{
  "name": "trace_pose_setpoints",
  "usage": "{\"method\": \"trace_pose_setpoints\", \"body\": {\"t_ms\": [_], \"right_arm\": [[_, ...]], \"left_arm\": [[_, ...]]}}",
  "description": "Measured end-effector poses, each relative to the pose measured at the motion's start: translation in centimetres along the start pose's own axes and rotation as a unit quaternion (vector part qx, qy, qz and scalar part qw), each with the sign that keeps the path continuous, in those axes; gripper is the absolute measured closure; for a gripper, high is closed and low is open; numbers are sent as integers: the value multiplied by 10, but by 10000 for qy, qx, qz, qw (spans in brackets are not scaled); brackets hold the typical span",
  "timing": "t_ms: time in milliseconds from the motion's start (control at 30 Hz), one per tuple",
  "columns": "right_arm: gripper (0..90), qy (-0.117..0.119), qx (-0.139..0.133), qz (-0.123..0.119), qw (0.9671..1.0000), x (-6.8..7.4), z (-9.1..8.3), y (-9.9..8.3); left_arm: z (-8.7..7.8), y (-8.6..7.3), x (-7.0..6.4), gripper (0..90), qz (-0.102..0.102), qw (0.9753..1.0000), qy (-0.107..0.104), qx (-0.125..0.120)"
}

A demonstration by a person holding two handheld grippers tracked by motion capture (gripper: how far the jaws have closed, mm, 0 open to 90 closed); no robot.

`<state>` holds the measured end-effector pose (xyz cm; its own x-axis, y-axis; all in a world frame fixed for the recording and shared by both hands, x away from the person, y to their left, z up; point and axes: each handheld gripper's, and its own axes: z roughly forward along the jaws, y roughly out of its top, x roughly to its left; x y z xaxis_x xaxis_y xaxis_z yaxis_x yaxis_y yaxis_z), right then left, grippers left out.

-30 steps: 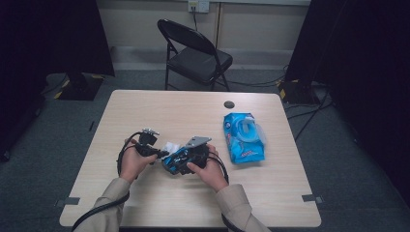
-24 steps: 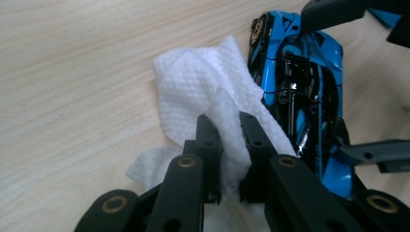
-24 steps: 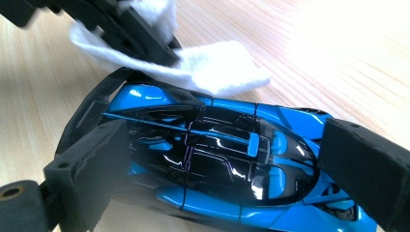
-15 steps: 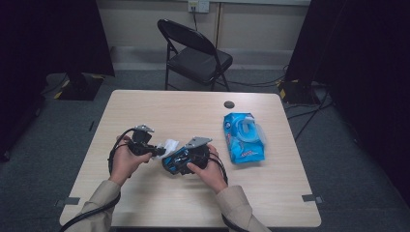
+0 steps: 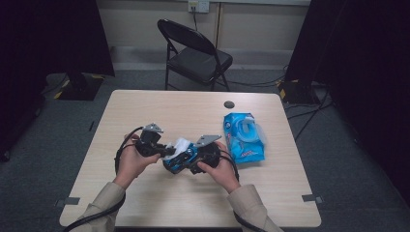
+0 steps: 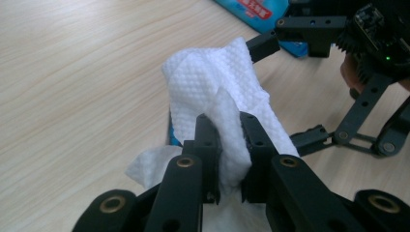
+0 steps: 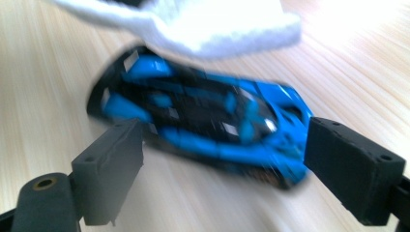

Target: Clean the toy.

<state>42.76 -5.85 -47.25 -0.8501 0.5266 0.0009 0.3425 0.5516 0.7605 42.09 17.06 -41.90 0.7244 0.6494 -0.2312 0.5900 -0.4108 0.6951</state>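
Jaws of right gripper (image 7: 222,169) straddle toy car (image 7: 203,121), w/ wipe (image 6: 217,106) above

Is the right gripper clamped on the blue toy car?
No: in the right gripper view its jaws stand wide apart on either side of the car, touching nothing.

Left gripper (image 5: 167,151) — now nearer the toy car (image 5: 180,160)

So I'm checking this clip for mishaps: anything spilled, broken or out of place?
Nothing stands out. The left tongs pinch a white wipe over the blue toy car, which sits between the open right tongs. The wipes pack lies flat, its lid open.
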Motion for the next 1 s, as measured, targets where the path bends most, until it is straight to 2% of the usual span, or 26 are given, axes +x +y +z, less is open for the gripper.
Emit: {"method": "trace_pose_setpoints", "body": {"t_ms": [67,300,567,633,833,867,933,1000], "right_arm": [[135,-80,79,-109,9999,-3,-9,-3],[135,-112,-209,202,9995,-21,-40,-16],[135,-290,-323,265,9987,-32,-65,-24],[135,-381,-275,237,9986,-34,-71,-28],[135,-509,-382,426,9971,-42,-92,-44],[135,-560,-420,469,9964,-44,-97,-47],[135,-608,-476,502,9958,-45,-103,-52],[135,-664,-476,548,9952,-45,-108,-56]], "left_arm": [[3,2,-6,804,52,10000,-61,1],[17,8,-26,803,218,9995,-242,-3],[41,8,-48,802,433,9980,-452,120],[46,7,-53,802,501,9973,-514,183],[63,3,-67,802,590,9959,-625,298],[70,2,-72,802,695,9944,-670,432],[83,0,-79,801,803,9931,-677,516],[88,-1,-80,801,837,9928,-673,534]]}}
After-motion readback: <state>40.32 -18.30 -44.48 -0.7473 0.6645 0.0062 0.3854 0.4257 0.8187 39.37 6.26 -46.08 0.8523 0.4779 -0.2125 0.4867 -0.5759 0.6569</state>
